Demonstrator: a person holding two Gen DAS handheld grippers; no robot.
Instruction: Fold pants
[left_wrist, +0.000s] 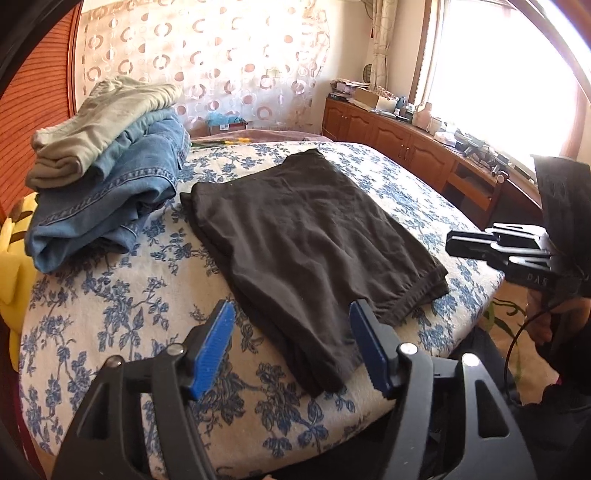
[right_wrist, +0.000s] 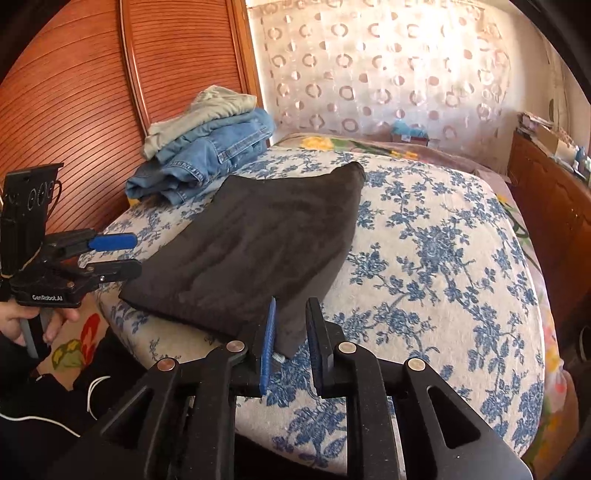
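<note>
Black pants (left_wrist: 303, 229) (right_wrist: 266, 236) lie folded flat in a rectangle on the bed. My left gripper (left_wrist: 291, 310) stands open at their near edge; the blue pads sit wide apart on either side of that edge and touch nothing. In the right wrist view the left gripper (right_wrist: 135, 254) hovers beside the pants' left corner. My right gripper (right_wrist: 293, 306) has its jaws a narrow way apart, open, with the pants' near right corner lying loose between them. From the left wrist view the right gripper (left_wrist: 454, 243) reaches in from the right.
The bed's blue-flowered sheet (left_wrist: 110, 314) (right_wrist: 443, 258) drops off at its near edge. A stack of folded jeans (left_wrist: 107, 199) (right_wrist: 207, 158) with khaki pants (left_wrist: 110, 114) on top sits at the back left. A slatted wooden wardrobe (right_wrist: 74, 92) stands left, a cluttered cabinet (left_wrist: 406, 144) right.
</note>
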